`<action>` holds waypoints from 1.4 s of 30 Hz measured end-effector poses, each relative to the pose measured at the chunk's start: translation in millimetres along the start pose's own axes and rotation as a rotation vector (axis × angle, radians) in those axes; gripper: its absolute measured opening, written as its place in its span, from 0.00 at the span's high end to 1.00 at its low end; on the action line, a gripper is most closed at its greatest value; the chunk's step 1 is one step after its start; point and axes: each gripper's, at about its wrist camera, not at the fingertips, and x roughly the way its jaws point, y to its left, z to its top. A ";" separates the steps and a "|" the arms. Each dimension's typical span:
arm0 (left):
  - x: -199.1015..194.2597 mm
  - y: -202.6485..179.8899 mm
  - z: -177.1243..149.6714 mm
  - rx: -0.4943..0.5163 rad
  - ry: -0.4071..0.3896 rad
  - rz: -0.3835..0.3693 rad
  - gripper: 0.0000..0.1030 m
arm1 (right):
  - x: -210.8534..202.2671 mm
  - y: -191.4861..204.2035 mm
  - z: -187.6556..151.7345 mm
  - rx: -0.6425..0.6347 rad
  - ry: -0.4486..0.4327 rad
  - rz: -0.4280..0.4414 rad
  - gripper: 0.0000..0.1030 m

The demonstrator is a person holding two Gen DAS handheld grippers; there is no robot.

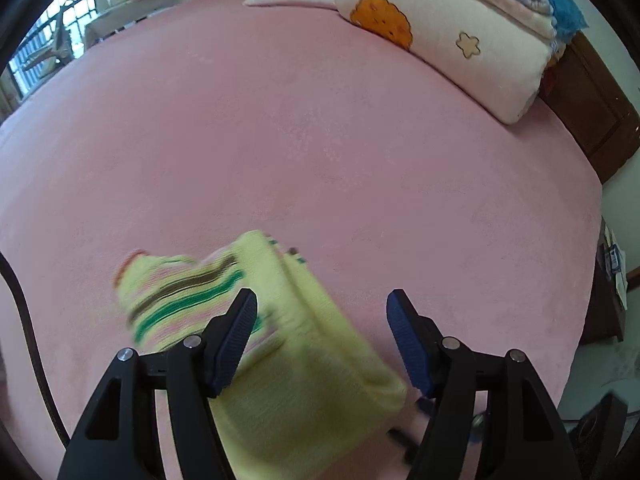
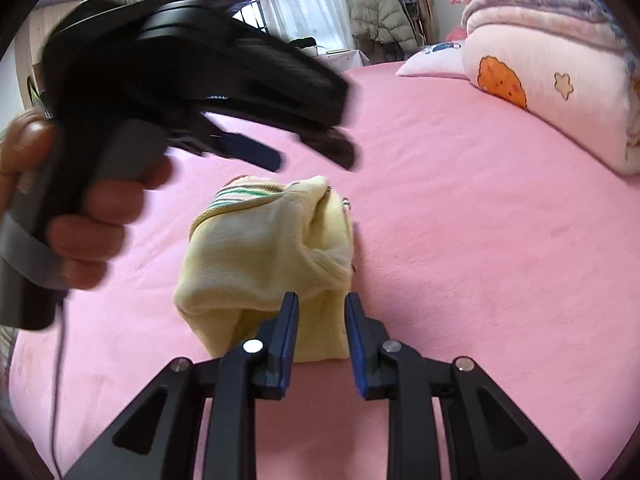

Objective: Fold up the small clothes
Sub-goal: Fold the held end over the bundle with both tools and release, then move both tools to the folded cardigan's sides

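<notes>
**A:** What are the two grippers doing?

**B:** The right gripper (image 2: 321, 322) is sitting low near the front edge of the pink bed (image 2: 460, 216), its jaws parted only narrowly. The near end of a folded yellow garment (image 2: 260, 256) is lying in the gap, but the pads are standing just off the cloth, not pinching it. The left gripper (image 1: 321, 332) is hanging above the garment with its jaws spread wide and nothing in them; from the right wrist camera it is showing as a dark blur, gripped by a hand (image 2: 76, 220).

**B:** The garment itself is lying on the sheet near the front edge, well apart from the pillows (image 2: 548, 80) along the right-hand edge.

**A:** What could go wrong from here?

**B:** The bundle is looking thick and springy, so with neither tool pressing it, I judge the top layer could be easing open. A pad might also be snagging the knit as it pulls clear, dragging the fold askew. The soft sheet could be bunching under any push.

**A:** Which way is the garment pointing?

**B:** Its long axis is running from the front edge toward the far edge, tilting slightly left. The plain yellow end is facing the right gripper; the end with the green, brown and pink stripes (image 1: 188, 296) is facing away.
</notes>
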 end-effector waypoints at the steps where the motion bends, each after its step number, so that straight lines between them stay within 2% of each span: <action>1: -8.9 5.6 -5.7 -0.003 -0.008 0.020 0.33 | -3.3 -0.5 1.7 -0.007 -0.002 -0.001 0.77; 5: -46.4 34.7 -43.6 -0.019 -0.050 0.147 0.32 | -13.2 4.1 9.5 -0.060 -0.014 0.003 0.77; 10: -88.3 63.3 -92.4 -0.118 -0.109 0.222 0.31 | -21.0 17.8 24.3 -0.119 -0.020 0.057 0.77; 13: -95.1 65.6 -129.2 -0.186 -0.144 0.285 0.21 | -14.5 22.1 35.4 -0.159 0.009 0.094 0.77; 15: -83.2 56.9 -145.7 -0.225 -0.145 0.281 0.21 | -5.8 24.1 39.9 -0.188 0.035 0.106 0.77; 16: -78.4 39.5 -153.9 -0.232 -0.140 0.286 0.21 | -0.9 25.3 42.6 -0.203 0.053 0.115 0.77; 18: -63.1 22.3 -163.5 -0.240 -0.116 0.328 0.21 | 3.6 26.7 46.7 -0.209 0.073 0.124 0.77; 24: -9.9 -3.0 -181.8 -0.307 -0.119 0.358 0.21 | 13.1 28.7 64.1 -0.211 0.113 0.154 0.77; 27: 5.7 -4.0 -181.1 -0.361 -0.141 0.325 0.21 | 20.4 30.6 65.9 -0.226 0.132 0.125 0.77; 30: 12.4 -4.5 -176.3 -0.396 -0.168 0.315 0.21 | 26.1 25.0 63.6 -0.217 0.151 0.105 0.77; 37: 14.5 3.9 -163.1 -0.478 -0.199 0.338 0.21 | 44.1 10.2 54.5 -0.133 0.224 0.144 0.77; 40: 19.6 10.7 -163.9 -0.506 -0.209 0.323 0.20 | 49.8 9.6 52.0 -0.130 0.235 0.133 0.77; 42: 21.5 19.2 -169.6 -0.526 -0.229 0.292 0.24 | 54.5 10.3 49.4 -0.138 0.249 0.124 0.77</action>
